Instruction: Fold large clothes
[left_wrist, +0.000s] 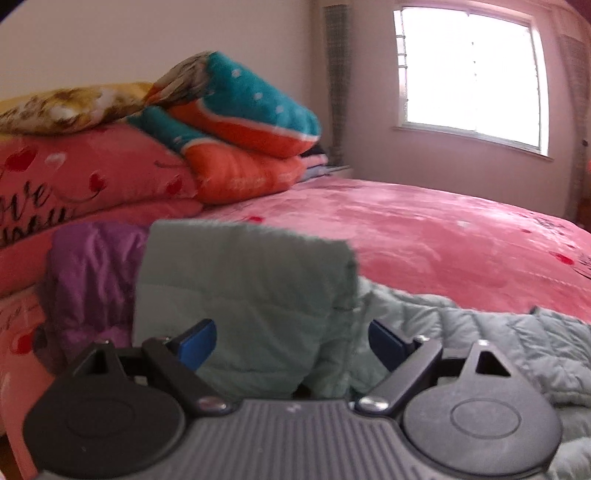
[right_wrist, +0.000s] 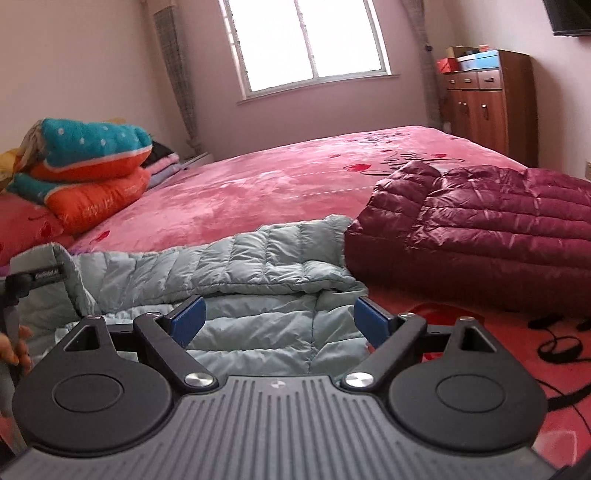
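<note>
Green coat half folded on the bed

Both grippers (left_wrist: 291, 341) (right_wrist: 279, 319) were wide open, holding nothing; the coat (right_wrist: 258, 266) lay between the fingers, more folds left.

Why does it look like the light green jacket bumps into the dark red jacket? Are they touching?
Touching. The right wrist view shows the light green jacket's raised edge meeting the dark red jacket's near corner, with no bedspread visible between them.

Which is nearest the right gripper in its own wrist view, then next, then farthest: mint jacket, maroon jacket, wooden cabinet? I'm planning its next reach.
1. Mint jacket, directly ahead of the right gripper.
2. Maroon jacket, ahead, to the right.
3. Wooden cabinet, against the far right wall.
</note>
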